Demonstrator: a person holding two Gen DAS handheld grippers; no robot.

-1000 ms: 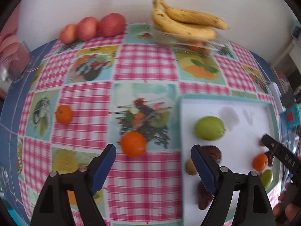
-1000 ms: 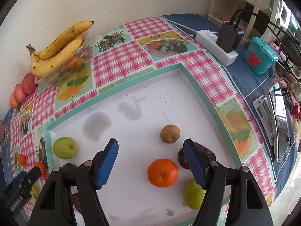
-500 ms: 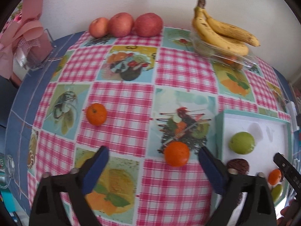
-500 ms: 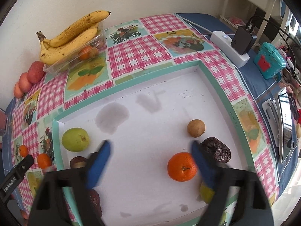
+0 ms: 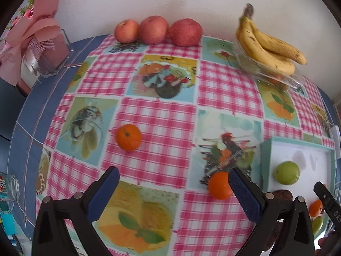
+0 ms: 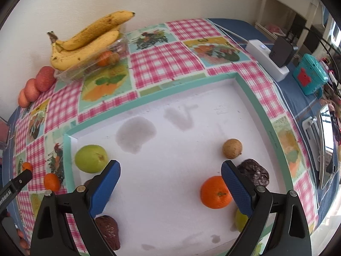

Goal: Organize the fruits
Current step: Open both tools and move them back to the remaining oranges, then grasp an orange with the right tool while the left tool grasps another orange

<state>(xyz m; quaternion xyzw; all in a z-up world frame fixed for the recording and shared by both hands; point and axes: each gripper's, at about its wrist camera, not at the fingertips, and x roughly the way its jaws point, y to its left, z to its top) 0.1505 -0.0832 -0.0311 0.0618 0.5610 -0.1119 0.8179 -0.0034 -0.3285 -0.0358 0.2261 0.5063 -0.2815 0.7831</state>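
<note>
Over the checked tablecloth my left gripper [image 5: 172,177] hangs open and holds nothing. One orange [image 5: 220,185] lies just inside its right finger, and a second orange [image 5: 128,137] lies farther off to the left. My right gripper [image 6: 170,168] is open and empty above the white tray [image 6: 253,98] with a teal rim. The tray holds an orange [image 6: 215,192], a green fruit [image 6: 91,158], a brown round fruit [image 6: 232,148] and dark wrinkled fruits [image 6: 253,173]. Another green fruit [image 6: 242,219] is partly hidden behind the right finger.
Three apples [image 5: 153,29] line the wall, with bananas [image 5: 270,49] on a clear plastic box beside them. A pink-bowed box [image 5: 51,55] stands far left and a glass [image 5: 8,187] near the left edge. A power strip [image 6: 266,61] and a teal device [image 6: 310,73] sit right of the tray.
My left gripper has swung left and away from the tray, so more tablecloth and the apples show. The right gripper has drawn back a little over the tray. Both stay open.
</note>
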